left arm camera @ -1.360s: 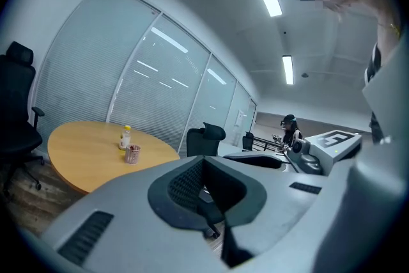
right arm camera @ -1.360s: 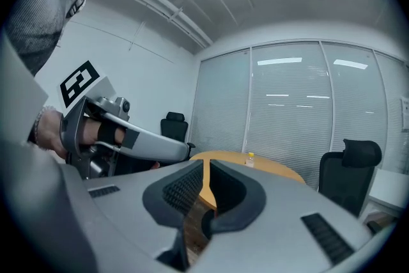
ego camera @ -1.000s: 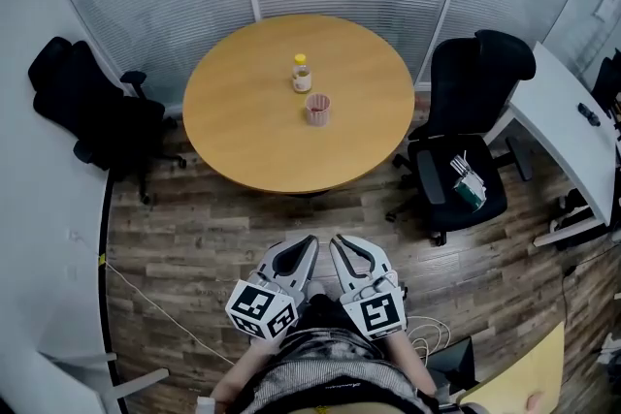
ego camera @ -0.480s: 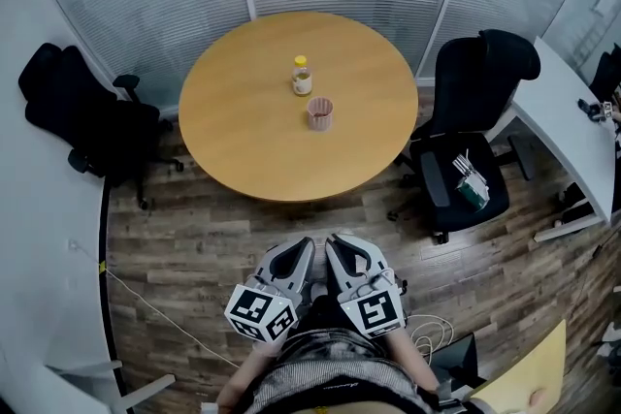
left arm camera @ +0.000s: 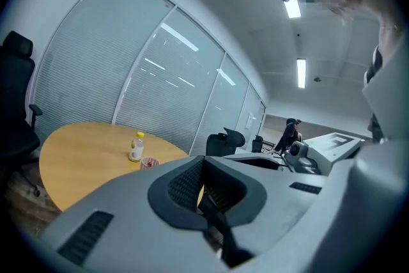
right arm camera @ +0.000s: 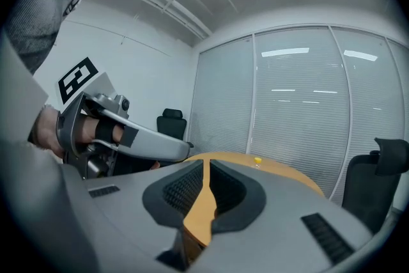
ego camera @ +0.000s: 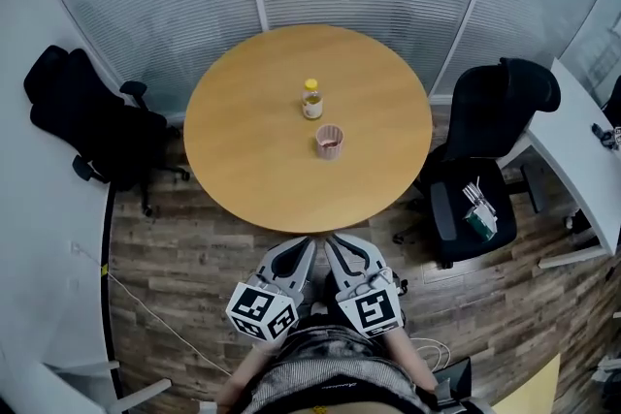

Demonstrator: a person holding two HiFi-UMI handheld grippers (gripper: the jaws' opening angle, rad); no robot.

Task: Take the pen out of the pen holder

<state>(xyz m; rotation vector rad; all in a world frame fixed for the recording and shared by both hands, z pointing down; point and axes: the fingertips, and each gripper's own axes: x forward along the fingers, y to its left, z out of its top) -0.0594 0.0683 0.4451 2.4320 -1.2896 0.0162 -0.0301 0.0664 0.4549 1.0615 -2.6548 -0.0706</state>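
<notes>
A pink pen holder [ego camera: 330,142] stands near the middle of the round wooden table [ego camera: 243,150], just in front of a small yellow-capped bottle [ego camera: 310,99]. No pen can be made out in it at this distance. Both grippers are held close to my body, off the table's near edge. The left gripper [ego camera: 303,247] and right gripper [ego camera: 340,245] sit side by side, both shut and empty. The left gripper view shows the holder [left arm camera: 149,163] and bottle [left arm camera: 136,146] far beyond the shut left gripper [left arm camera: 203,166]. Behind the shut right gripper [right arm camera: 206,169] only the table [right arm camera: 268,171] shows.
Black office chairs stand left [ego camera: 87,121] and right [ego camera: 485,150] of the table, the right one with items on its seat [ego camera: 477,208]. A white desk [ego camera: 582,150] runs along the right. Blind-covered glass walls enclose the back. A cable [ego camera: 155,315] lies on the wooden floor.
The table with holder and bottle sits lower and nearer in the head view; I have come slightly closer. Both grippers stay shut against my body.
</notes>
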